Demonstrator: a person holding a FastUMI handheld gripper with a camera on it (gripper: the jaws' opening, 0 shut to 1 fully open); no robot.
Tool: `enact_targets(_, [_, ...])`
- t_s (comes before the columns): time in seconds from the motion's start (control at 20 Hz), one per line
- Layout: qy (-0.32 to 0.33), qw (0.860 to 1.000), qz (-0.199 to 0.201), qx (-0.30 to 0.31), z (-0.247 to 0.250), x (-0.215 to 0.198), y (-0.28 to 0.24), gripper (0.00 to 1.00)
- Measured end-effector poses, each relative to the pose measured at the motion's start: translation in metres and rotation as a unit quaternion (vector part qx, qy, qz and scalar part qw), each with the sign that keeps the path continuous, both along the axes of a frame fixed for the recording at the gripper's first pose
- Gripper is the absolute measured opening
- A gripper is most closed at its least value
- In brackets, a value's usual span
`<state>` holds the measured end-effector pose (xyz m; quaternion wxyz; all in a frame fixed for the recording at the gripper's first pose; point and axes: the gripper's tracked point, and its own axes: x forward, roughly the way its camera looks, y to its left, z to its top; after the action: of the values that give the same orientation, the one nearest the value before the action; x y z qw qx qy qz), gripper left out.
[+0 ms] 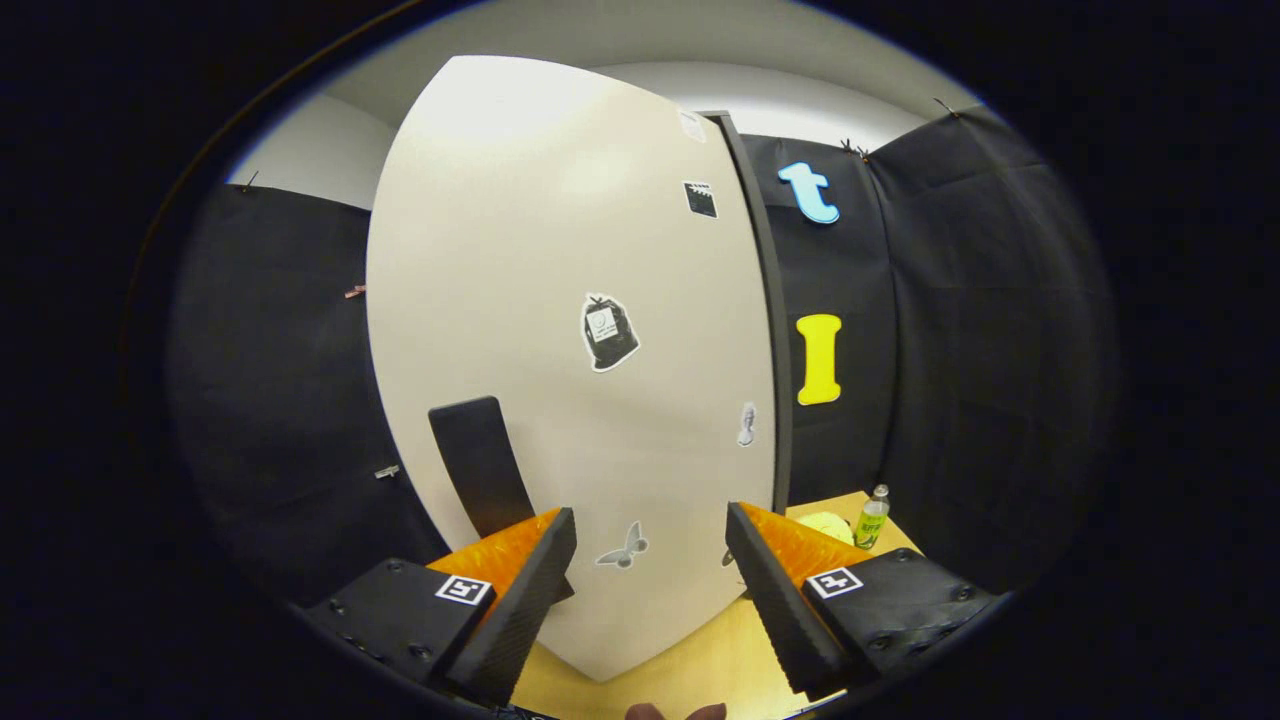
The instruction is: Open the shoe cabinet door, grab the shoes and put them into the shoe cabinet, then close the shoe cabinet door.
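Tool-mounted fisheye faces the cabinet door closely.

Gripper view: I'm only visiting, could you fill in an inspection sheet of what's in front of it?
Surface: pale wooden table.
Job's things: cream shoe cabinet door, shut, with stickers; its dark handle is just ahead of the left finger.
Clutter: green-labelled bottle and a yellow object beside the cabinet.
Grippers: gripper open, fingers facing the door, holding nothing.
Cables: nothing seen.
Surroundings: black cloth wall; white wall above.

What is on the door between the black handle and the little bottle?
In the gripper view, a butterfly sticker sits on the cabinet door between the black handle and the bottle, framed by the open gripper.
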<state>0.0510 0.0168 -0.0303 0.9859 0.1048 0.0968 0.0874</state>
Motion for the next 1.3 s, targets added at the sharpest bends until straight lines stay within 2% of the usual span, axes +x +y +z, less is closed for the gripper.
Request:
enact_targets(0.2, [-0.014,1.000,0.017,-0.020,0.004,0.001,0.014,0.98])
enact_targets(1.3, [-0.014,1.000,0.001,-0.003,0.003,0.005,-0.014,0.98])
